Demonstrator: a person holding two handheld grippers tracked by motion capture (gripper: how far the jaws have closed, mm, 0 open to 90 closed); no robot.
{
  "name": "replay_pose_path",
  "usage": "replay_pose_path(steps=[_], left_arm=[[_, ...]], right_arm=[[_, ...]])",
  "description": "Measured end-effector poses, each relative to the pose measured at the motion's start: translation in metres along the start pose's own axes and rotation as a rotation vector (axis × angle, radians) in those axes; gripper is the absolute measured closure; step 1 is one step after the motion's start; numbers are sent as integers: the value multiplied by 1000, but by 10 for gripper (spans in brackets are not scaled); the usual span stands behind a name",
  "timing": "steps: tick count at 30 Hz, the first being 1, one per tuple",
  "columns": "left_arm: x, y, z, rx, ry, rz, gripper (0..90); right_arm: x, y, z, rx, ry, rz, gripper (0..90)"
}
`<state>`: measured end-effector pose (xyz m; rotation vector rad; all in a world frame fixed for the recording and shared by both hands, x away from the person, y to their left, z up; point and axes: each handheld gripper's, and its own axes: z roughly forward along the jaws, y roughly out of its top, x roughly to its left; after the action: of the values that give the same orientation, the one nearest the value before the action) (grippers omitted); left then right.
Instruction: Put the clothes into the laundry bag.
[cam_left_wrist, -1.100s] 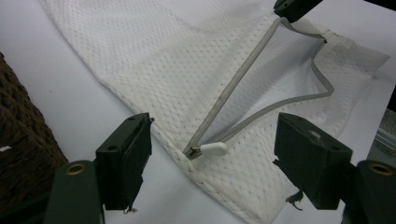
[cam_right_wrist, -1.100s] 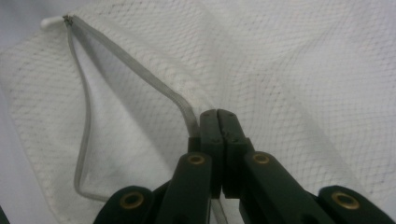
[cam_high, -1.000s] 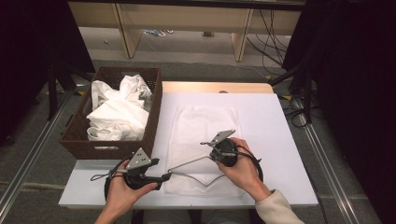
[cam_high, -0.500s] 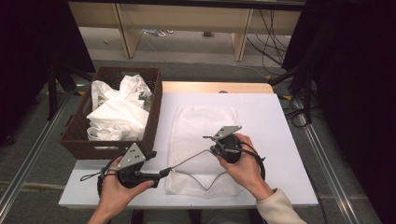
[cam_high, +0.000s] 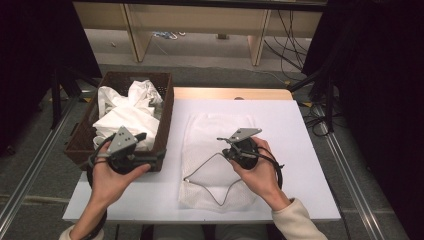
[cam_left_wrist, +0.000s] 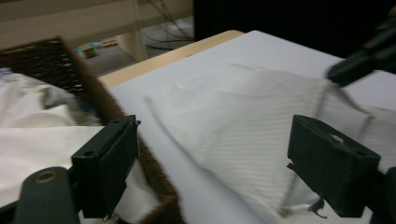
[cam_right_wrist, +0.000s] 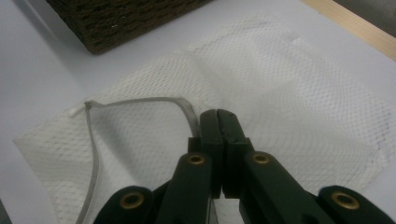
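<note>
A white mesh bag (cam_high: 210, 129) lies flat on the white table (cam_high: 300, 150). Its grey opening rim (cam_high: 200, 167) forms a loop on the near half. My right gripper (cam_high: 224, 142) is shut on that rim (cam_right_wrist: 140, 100), its jaws (cam_right_wrist: 219, 126) pressed together over the mesh bag (cam_right_wrist: 289, 93). My left gripper (cam_high: 152, 146) is raised at the near right corner of the brown basket (cam_high: 167, 107). Its jaws (cam_left_wrist: 222, 163) have just been opening and stand wide apart with nothing between them. The mesh bag (cam_left_wrist: 233, 126) lies beyond them.
The brown wicker basket (cam_left_wrist: 70, 79) at the table's left holds crumpled white cloths (cam_high: 125, 117). A wooden strip (cam_high: 230, 93) runs along the table's far edge. Past it, shelf legs and cables stand on the floor. My right gripper (cam_left_wrist: 369, 60) appears at the left gripper view's right edge.
My left gripper let go of the bag's rim and moved up and left to the basket's near corner. The rim loop slackened. My right gripper rose slightly, still shut on the rim.
</note>
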<state>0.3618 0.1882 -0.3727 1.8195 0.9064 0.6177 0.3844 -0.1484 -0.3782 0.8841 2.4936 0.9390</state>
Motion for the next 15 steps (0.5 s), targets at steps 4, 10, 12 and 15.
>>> replay_pose_path(steps=[4, 10, 12, 15], left_arm=[[30, 13, 10, 31, 95, -26, 125], [80, 28, 41, 159, 235, -44, 104], [98, 29, 56, 238, 264, -30, 95], [108, 28, 69, 277, 273, -55, 84]], right_arm=[[-2, -1, 1, -30, -5, -13, 900], [-2, 0, 0, -17, 7, -8, 900], [-3, -1, 0, -19, 8, -7, 900], [-3, -1, -1, -17, 13, 0, 900]])
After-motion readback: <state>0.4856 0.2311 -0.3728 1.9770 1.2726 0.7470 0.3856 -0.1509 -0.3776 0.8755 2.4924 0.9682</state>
